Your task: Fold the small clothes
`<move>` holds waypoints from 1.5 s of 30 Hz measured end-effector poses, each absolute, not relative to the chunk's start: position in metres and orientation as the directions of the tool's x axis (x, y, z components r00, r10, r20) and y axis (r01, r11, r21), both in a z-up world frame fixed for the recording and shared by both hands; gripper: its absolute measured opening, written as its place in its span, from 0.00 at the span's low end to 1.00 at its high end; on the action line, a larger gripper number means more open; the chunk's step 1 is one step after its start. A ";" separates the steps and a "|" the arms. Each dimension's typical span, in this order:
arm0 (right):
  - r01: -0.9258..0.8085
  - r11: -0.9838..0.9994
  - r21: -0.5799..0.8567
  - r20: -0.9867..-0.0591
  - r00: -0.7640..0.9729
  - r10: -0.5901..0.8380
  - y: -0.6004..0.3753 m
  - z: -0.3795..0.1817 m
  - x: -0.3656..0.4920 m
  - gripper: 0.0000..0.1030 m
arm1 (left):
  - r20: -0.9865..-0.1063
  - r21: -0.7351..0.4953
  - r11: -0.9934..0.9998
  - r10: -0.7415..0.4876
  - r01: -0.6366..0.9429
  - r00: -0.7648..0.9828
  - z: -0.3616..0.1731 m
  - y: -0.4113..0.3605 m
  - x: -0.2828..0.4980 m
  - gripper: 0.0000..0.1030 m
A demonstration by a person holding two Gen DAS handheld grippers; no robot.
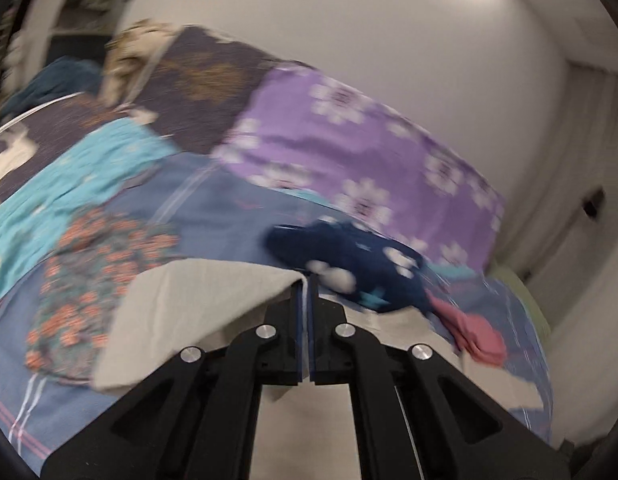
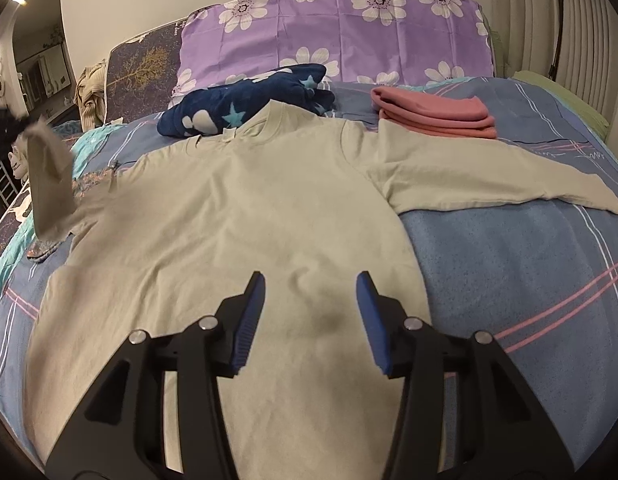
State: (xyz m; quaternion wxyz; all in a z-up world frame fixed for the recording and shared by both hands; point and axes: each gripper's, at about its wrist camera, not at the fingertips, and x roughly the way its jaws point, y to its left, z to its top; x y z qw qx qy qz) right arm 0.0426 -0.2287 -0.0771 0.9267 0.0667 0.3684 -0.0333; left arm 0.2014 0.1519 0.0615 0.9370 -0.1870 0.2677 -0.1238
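Observation:
A beige long-sleeved shirt (image 2: 249, 208) lies spread flat on the bed, neck toward the pillow. Its right sleeve (image 2: 489, 180) stretches out to the right. Its left sleeve (image 2: 49, 184) is lifted off the bed at the far left. My left gripper (image 1: 307, 284) is shut on that sleeve's cuff (image 1: 213, 296) and holds it up; the view is blurred. My right gripper (image 2: 311, 280) is open and empty, hovering over the lower middle of the shirt's body.
A folded pink garment (image 2: 433, 114) and a crumpled navy star-print garment (image 2: 245, 100) lie behind the shirt. A purple flowered pillow (image 2: 341, 28) stands at the head. A floral cloth (image 1: 97, 280) and turquoise cloth (image 1: 49, 200) lie left. The blue plaid bedsheet (image 2: 509, 280) shows on the right.

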 end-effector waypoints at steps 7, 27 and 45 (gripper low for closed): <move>0.139 0.985 0.105 -0.700 0.714 -0.026 -0.240 -0.079 0.040 0.48 | -0.570 -0.276 0.878 -0.477 0.391 0.669 0.036 0.004 0.216 0.32; -0.262 0.874 0.409 -0.760 0.431 0.486 -0.166 -0.072 0.232 0.59 | -0.766 0.223 0.973 0.134 0.065 0.629 -0.091 0.114 0.176 0.60; -0.202 0.894 0.400 -0.645 0.631 0.431 -0.243 -0.016 0.193 0.10 | -0.760 0.120 0.987 0.162 -0.108 0.629 -0.108 0.160 0.210 0.71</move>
